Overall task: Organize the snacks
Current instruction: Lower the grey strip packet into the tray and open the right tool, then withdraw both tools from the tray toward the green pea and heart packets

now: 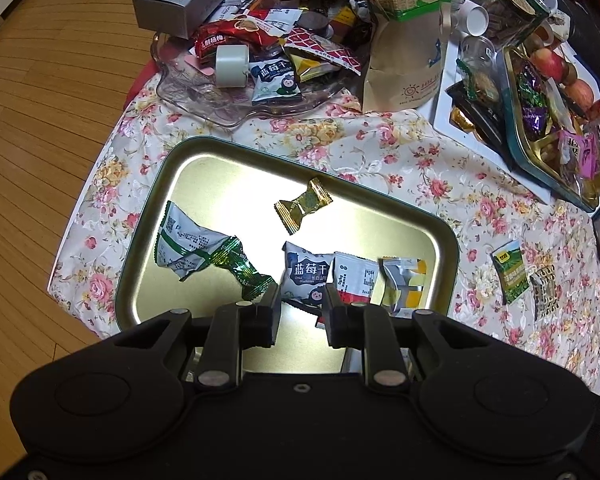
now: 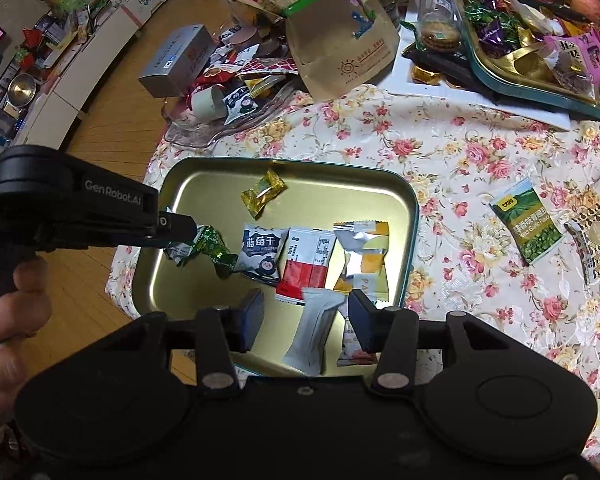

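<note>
A gold metal tray [image 1: 204,168] [image 2: 204,192] lies on the flowered cloth and holds several wrapped snacks. Among them are a gold candy [image 1: 303,206] [image 2: 263,193], a green candy [image 1: 242,266] [image 2: 212,246] and a blueberry packet [image 1: 306,272] [image 2: 258,254]. My left gripper [image 1: 302,316] [image 2: 180,229] hovers over the tray's near left, open, with bare tray between its fingers and the green candy beside the left one. My right gripper [image 2: 306,318] stands open over the tray's near edge. A white packet [image 2: 312,332] lies between its fingers, touched by neither pad.
A green pea packet [image 1: 510,276] [image 2: 526,224] and a brown patterned packet [image 2: 592,236] lie on the cloth to the right. Behind the tray are a glass dish [image 1: 204,92] piled with snacks, a paper bag [image 1: 408,40] and a second sweets tray [image 2: 540,76]. Wood floor lies left.
</note>
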